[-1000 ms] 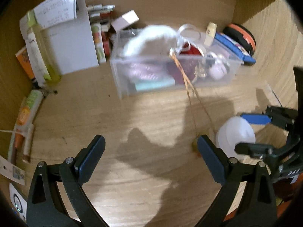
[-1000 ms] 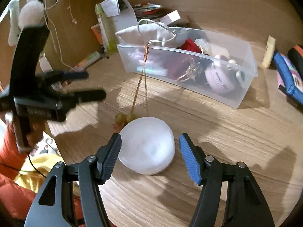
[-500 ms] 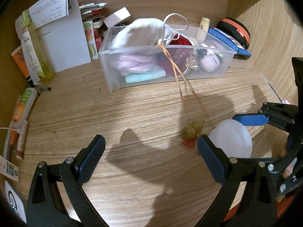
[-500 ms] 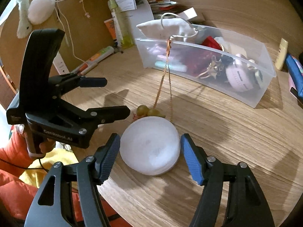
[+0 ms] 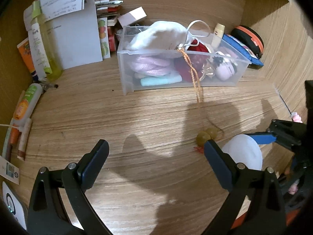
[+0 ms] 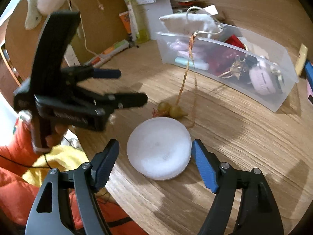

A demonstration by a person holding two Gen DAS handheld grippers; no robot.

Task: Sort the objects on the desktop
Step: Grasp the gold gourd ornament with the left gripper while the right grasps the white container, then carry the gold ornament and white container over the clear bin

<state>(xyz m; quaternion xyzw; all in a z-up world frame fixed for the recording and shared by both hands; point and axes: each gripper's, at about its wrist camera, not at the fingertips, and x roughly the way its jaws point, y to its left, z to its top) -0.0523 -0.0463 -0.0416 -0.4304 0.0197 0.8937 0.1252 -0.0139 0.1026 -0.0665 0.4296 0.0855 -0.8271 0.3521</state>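
A round white lidded container [image 6: 159, 147] sits on the wooden desk near its front edge; it also shows in the left wrist view [image 5: 242, 152]. My right gripper [image 6: 154, 163] is open, its fingers on either side of the container without touching. My left gripper [image 5: 154, 160] is open and empty over bare desk; it shows in the right wrist view [image 6: 129, 86] to the left of the container. An orange cord [image 5: 195, 80] with two olive beads [image 5: 207, 135] hangs from the clear plastic bin [image 5: 225, 78], which holds a white pouch [image 5: 160, 35] and small items.
White paper box [image 5: 78, 39], yellow-green bottle [image 5: 45, 52] and tubes [image 5: 25, 105] stand along the left wall. A blue case [image 5: 242, 51] and orange-black round case [image 5: 248, 39] lie right of the bin. The desk edge is close on my right gripper's left, with orange and yellow cloth [image 6: 58, 160] below.
My left gripper has drawn back and away from the bin, staying open. My right gripper has closed in around the white container, still open.
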